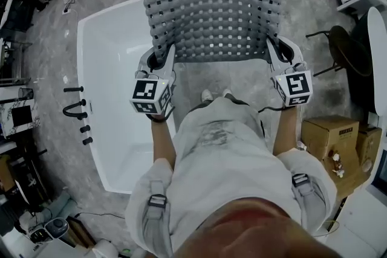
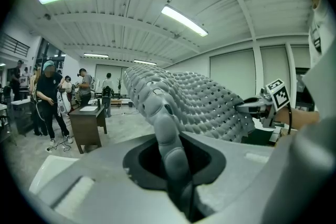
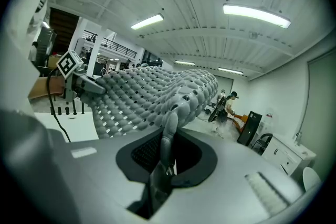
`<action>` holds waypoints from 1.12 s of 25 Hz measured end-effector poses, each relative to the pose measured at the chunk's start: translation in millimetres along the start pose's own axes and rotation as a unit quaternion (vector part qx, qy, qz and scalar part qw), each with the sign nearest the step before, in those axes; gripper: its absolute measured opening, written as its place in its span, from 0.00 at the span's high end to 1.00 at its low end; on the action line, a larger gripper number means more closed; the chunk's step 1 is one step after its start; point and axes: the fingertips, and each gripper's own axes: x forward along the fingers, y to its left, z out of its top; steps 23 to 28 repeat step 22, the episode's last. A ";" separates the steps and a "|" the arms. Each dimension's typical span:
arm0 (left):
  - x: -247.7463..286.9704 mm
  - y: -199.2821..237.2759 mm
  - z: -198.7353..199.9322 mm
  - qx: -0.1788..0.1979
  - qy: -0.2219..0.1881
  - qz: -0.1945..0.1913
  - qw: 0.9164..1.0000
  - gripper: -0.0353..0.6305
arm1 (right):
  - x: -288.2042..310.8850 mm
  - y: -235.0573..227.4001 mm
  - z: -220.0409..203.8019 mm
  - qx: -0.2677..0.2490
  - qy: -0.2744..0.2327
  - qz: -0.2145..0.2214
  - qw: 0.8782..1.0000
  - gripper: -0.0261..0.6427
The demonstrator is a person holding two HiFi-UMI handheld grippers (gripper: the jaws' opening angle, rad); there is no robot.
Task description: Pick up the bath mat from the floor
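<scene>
The grey bath mat (image 1: 208,3), bumpy and full of small holes, hangs spread out in the air in front of me, held by its two near corners. My left gripper (image 1: 160,60) is shut on the mat's left corner, and the mat (image 2: 184,99) runs away from its jaws in the left gripper view. My right gripper (image 1: 279,52) is shut on the right corner, with the mat (image 3: 152,94) pinched between its jaws in the right gripper view. Both grippers point almost level, well above the floor. The far edge of the mat is cut off at the top of the head view.
A white bathtub (image 1: 115,87) stands to my left with black taps (image 1: 75,109) on its far side. Cardboard boxes (image 1: 335,139) sit on the right beside a black chair (image 1: 344,48). People (image 2: 50,99) stand by a dark desk (image 2: 86,123) in the room behind.
</scene>
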 end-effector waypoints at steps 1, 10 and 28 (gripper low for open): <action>-0.2 0.9 0.3 -0.001 -0.001 0.001 1.000 0.86 | 0.8 0.5 0.9 -0.001 0.000 -0.001 1.000 0.91; 2.0 -0.8 -6.2 -0.015 -0.001 -0.002 1.000 0.86 | 2.1 -0.3 0.7 -0.012 0.006 0.000 1.000 0.91; 2.2 7.8 -10.9 -0.024 0.000 -0.005 1.000 0.86 | 8.6 3.3 4.1 -0.020 0.011 0.001 1.000 0.91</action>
